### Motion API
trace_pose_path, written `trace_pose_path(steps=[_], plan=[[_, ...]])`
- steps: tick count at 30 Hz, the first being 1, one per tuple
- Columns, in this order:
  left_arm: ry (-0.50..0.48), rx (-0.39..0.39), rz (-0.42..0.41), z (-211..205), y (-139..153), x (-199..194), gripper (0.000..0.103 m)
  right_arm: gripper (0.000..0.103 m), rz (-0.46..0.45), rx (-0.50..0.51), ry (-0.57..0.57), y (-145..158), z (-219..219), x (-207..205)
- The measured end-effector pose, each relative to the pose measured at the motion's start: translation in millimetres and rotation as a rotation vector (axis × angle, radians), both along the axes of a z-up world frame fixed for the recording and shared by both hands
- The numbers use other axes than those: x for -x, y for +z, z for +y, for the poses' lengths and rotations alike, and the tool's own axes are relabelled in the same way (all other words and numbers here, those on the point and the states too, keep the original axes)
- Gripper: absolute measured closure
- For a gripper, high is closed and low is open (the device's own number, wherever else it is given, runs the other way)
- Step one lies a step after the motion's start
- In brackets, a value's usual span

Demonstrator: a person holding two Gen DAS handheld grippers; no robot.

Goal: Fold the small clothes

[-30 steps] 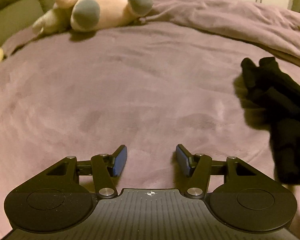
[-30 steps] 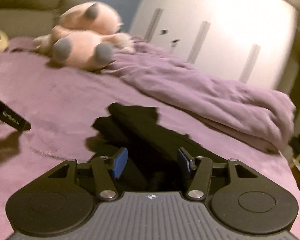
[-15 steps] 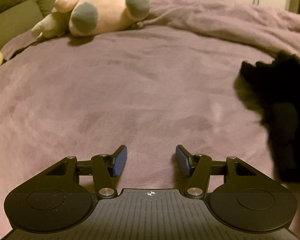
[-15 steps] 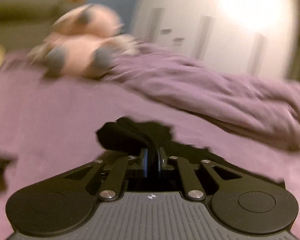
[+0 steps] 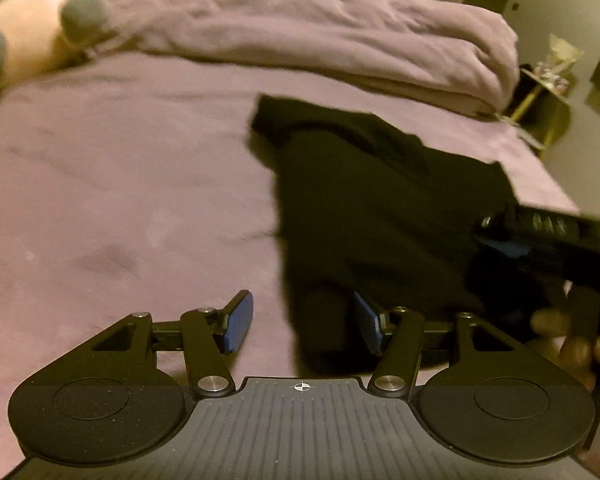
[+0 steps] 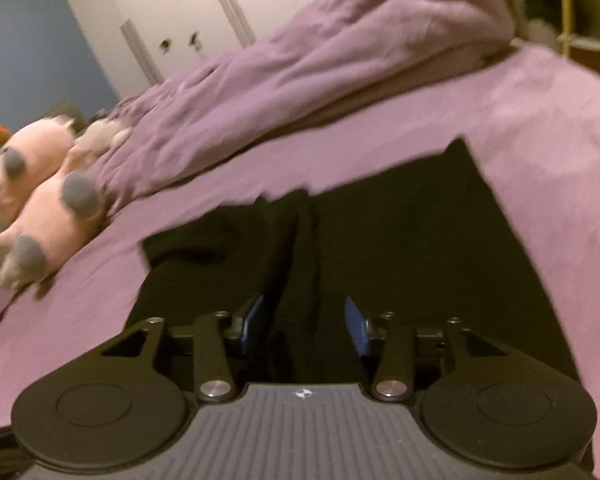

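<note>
A black garment point(image 5: 372, 200) lies spread on the purple bed cover point(image 5: 120, 184). My left gripper point(image 5: 304, 326) is open, low over the garment's near left edge, with its right pad over the cloth. My right gripper point(image 6: 305, 326) is open above the garment point(image 6: 400, 248), with a dark fold running between its pads. The right gripper also shows in the left wrist view point(image 5: 548, 240) at the garment's right side, with the holder's fingers below it.
A pink plush toy point(image 5: 24, 40) lies at the far left, also in the right wrist view point(image 6: 44, 184). A bunched purple duvet point(image 5: 340, 36) runs along the back. The bed's right edge and a yellow stand point(image 5: 548, 92) lie beyond.
The right gripper was shut on the garment half a second ago and is now open, with the garment laid out closer to me. The left gripper has moved right to its edge.
</note>
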State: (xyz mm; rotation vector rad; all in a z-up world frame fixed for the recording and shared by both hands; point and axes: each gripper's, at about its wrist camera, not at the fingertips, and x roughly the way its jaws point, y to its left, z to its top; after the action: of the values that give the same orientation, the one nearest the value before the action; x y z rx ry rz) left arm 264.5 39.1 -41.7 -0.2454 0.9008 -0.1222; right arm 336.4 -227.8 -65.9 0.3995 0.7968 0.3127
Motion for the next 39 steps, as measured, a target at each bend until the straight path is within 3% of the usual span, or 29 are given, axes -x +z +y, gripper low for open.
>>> trace_pose_path(steps=[3,8,10,11,12,18,23,25,28,30,33,39], plan=[[0.026,0.030,0.017,4.1,-5.9,1.9,0.042,0.045,0.008,-0.057,0.066,-2.3,-5.8,25.3],[0.044,0.043,0.042,6.1,-2.1,3.8,0.041,0.043,-0.015,-0.055,0.104,-2.0,-5.1,47.6],[0.046,0.041,0.051,5.9,-1.1,3.6,0.041,0.052,-0.017,-0.038,0.109,0.6,1.2,44.5],[0.046,0.041,0.054,6.4,0.0,4.7,0.041,0.075,-0.020,-0.027,0.120,1.8,6.0,42.7],[0.046,0.041,0.058,6.9,0.9,5.2,0.041,0.089,-0.021,-0.004,0.119,1.9,12.1,38.0],[0.026,0.033,0.057,4.9,5.5,5.9,0.040,0.093,-0.095,-0.017,0.042,16.3,-1.8,52.8],[0.015,0.033,0.073,0.7,1.6,3.4,0.038,0.093,-0.051,0.055,0.002,6.4,-9.0,58.5],[0.010,0.029,0.078,1.2,1.9,3.9,0.039,0.093,-0.009,0.092,0.031,-4.9,-5.4,56.4],[0.005,0.041,0.069,5.5,8.7,4.3,0.039,0.090,-0.006,0.041,0.040,-2.5,-12.4,56.7],[0.007,0.040,0.061,9.4,11.4,3.1,0.038,0.069,-0.008,-0.012,0.050,1.7,-19.1,56.5],[0.029,0.045,0.073,14.8,8.9,-1.6,0.038,0.051,-0.024,-0.056,0.047,8.1,-24.1,48.3],[0.100,0.103,0.095,23.5,6.5,-14.8,0.038,0.049,0.064,-0.201,0.058,-1.2,-29.0,2.2]])
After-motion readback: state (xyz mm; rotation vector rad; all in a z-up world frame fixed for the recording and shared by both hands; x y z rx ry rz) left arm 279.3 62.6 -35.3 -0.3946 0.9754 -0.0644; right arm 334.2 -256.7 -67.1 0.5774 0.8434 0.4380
